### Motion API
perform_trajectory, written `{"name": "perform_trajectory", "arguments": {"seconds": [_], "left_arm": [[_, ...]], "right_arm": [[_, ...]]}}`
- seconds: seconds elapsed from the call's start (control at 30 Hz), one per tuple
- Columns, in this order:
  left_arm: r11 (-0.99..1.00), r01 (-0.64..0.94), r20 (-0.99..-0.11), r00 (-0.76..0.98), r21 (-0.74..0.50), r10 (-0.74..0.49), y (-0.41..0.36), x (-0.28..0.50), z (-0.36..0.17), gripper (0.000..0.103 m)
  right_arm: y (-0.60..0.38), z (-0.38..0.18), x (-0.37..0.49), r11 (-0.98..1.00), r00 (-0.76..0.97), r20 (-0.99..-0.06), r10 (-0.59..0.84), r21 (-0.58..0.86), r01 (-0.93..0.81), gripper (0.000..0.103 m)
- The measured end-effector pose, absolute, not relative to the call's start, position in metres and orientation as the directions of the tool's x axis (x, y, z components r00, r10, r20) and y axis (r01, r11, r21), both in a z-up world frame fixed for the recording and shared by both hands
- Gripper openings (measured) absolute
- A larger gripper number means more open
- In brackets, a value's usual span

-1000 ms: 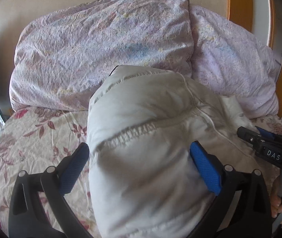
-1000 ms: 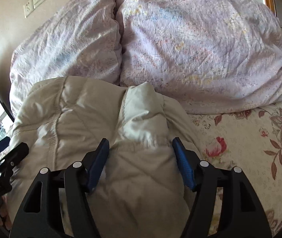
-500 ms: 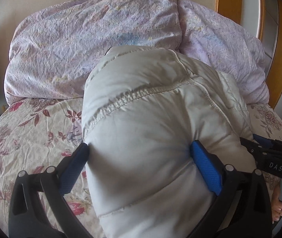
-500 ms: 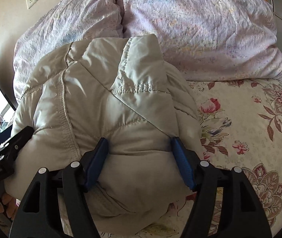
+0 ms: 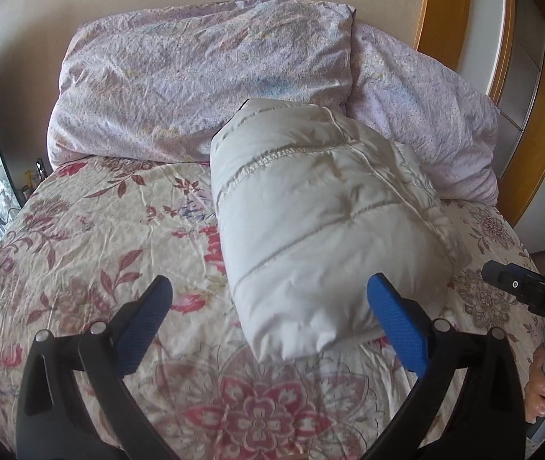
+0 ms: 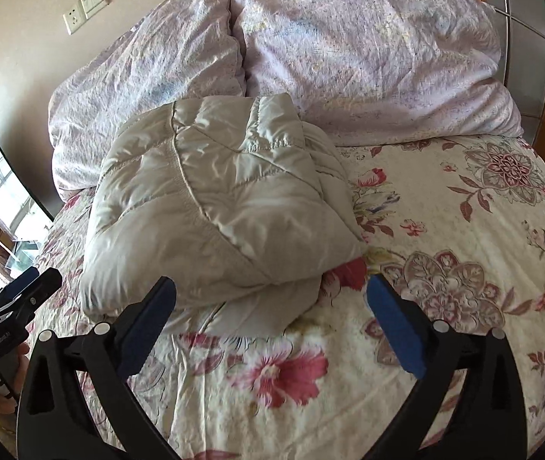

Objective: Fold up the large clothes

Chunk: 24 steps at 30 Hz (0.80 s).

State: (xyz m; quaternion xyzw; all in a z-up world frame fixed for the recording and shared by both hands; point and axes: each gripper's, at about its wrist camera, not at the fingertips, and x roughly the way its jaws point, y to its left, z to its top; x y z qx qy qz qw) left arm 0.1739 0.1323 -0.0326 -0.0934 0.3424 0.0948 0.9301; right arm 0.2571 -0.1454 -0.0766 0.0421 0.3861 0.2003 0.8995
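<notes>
Your left tongs [image 5: 268, 306] and right tongs [image 6: 272, 303] both gape wide and grip nothing. The folded puffer jacket [image 6: 218, 207] lies on the floral bed [image 6: 444, 230], its far end against the lilac pillows [image 6: 349, 46], just beyond both sets of blue pads [image 5: 395, 329].

Left wrist view: looks from the bed's foot toward the pillows, close above the floral-printed bedsheet [image 5: 81, 237].
Right wrist view: same heading, further right.
Shared: folded cream quilted puffer jacket [image 5: 322, 222] [image 6: 215, 199], lilac crinkled pillows [image 5: 203, 88] [image 6: 368, 50].
</notes>
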Motion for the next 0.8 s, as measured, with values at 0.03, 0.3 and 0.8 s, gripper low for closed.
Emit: {"name": "perform_trajectory", "arguments": {"seconds": [0.03,0.3,0.8], "left_arm": [[0.963,-0.243,-0.662,0.742,-0.114,0.108,0.131,0.167,-0.033,0.101],[0.973,-0.218,-0.660,0.742,-0.074,0.116,0.110,0.119,-0.027,0.101],[0.976,-0.171,-0.713,0.701,-0.134,0.025,0.088,0.092,-0.019,0.101]], "right_arm": [[-0.146,-0.076,0.250,0.915,0.615,-0.682,0.395,0.231,-0.331,0.102],[-0.161,-0.065,0.202,0.910,0.603,-0.686,0.406,0.241,-0.338,0.102],[-0.178,-0.055,0.156,0.907,0.585,-0.698,0.414,0.265,-0.326,0.102]]}}
